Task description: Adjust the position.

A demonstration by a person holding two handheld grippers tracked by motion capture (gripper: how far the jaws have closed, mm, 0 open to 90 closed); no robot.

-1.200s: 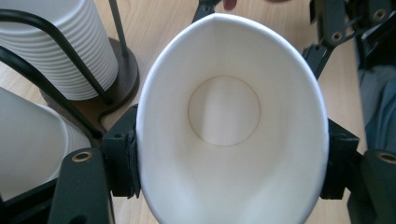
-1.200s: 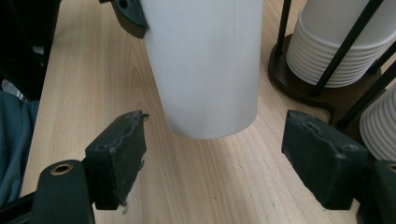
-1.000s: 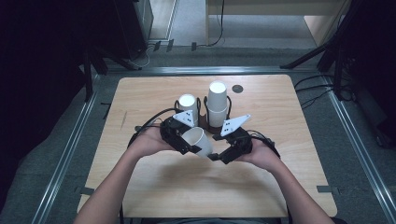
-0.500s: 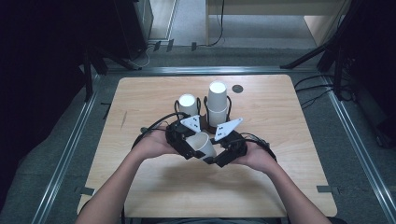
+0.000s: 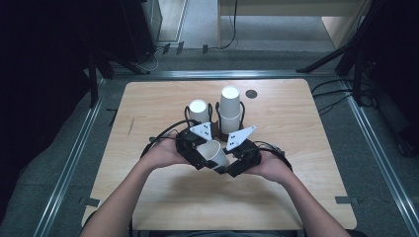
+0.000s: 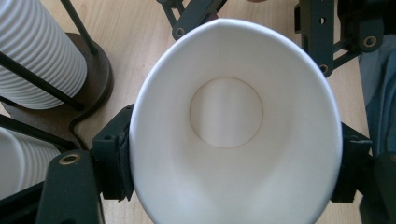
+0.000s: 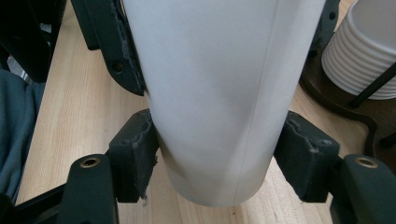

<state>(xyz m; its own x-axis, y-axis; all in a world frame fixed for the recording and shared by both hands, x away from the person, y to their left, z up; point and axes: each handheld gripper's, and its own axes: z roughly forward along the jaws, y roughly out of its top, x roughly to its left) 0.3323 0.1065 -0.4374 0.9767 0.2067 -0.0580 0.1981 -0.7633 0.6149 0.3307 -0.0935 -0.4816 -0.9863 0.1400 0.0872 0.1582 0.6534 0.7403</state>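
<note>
A smooth white paper cup (image 5: 213,153) is held on its side just above the table, between both grippers. My left gripper (image 6: 233,158) is shut on the cup's rim, squeezing the mouth into an oval, and its view looks straight into the cup (image 6: 229,116). My right gripper (image 7: 219,158) is shut on the cup's lower body (image 7: 219,93), one pad on each side near the base. In the high view the left gripper (image 5: 195,148) is at the cup's left and the right gripper (image 5: 238,159) at its right, both at the table's middle.
Two stacks of ribbed white cups stand in black wire holders just beyond the grippers, a short stack (image 5: 199,111) and a taller stack (image 5: 230,109). A small dark disc (image 5: 251,94) lies farther back. The wooden table (image 5: 306,187) has bare room at the front and sides.
Both grippers and the cup have drifted slightly toward the person. The right gripper has come in closer to the cup, and its grey plate has shifted left.
</note>
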